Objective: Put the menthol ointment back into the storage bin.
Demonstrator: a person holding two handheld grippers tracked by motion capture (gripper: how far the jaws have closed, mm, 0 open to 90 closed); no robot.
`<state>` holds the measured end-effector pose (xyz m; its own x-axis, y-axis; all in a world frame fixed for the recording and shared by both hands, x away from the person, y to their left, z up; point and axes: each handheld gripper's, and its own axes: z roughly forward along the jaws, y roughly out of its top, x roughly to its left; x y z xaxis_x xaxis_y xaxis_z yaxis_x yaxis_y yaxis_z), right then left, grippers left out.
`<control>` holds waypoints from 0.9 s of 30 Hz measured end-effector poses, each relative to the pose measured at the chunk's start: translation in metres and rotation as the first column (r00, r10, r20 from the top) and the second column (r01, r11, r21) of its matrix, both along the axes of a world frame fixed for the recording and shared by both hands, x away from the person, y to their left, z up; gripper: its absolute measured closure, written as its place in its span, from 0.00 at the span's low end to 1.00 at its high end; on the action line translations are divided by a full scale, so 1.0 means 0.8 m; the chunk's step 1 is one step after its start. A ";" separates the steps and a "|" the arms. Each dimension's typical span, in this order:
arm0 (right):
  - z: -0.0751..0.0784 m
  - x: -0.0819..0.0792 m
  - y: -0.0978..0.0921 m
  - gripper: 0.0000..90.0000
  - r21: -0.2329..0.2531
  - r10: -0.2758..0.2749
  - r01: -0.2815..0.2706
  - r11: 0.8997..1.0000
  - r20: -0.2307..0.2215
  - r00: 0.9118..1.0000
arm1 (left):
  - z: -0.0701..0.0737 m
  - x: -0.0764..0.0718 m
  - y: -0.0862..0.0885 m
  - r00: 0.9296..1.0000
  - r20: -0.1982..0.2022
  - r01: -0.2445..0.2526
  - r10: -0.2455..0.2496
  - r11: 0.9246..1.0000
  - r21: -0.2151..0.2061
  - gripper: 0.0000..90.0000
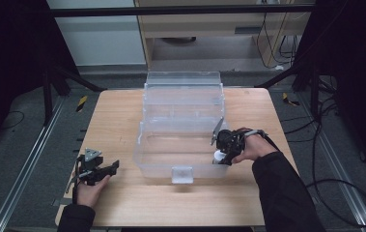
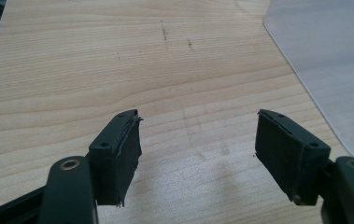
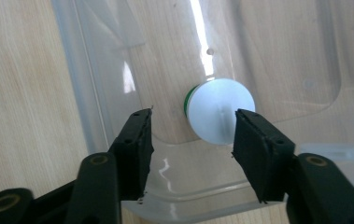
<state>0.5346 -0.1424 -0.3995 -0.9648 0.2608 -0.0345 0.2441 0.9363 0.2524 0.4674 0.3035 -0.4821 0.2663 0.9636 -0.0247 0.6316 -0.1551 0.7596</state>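
My right tongs (image 3: 191,135) are half open above the clear box (image 1: 183,121), with their jaws apart and holding nothing; the white cap (image 3: 220,109) of a small bottle with a green band sits inside the box, just under and between the jaws, nearer to one of them. In the high view the right tongs (image 1: 225,145) hang over the right front corner of the box and the bottle (image 1: 218,156) stands there close to the wall. My left tongs (image 2: 198,154) are wide open and empty, low over the bare table (image 2: 118,70), with only the box edge (image 2: 324,56) at the side; in the high view they (image 1: 104,170) rest well apart from the box, at its left. I judge that the bottle is either just set down or about to be taken, and I cannot tell which. The danger I see is the off-centre position: if I close now, one jaw may touch the cap first and push the bottle over, or slide it against the wall. The cap is round and smooth, so a grip at its edge could slip. The box is light and nobody holds it, so a jaw catching the rim when I lift could drag or tip the box. I would centre the jaws first.
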 end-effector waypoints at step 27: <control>0.001 -0.089 -0.127 0.20 0.562 -0.581 0.407 0.720 0.167 0.797 | -0.002 -0.001 -0.002 1.000 -0.017 0.019 -0.019 1.000 -0.016 0.40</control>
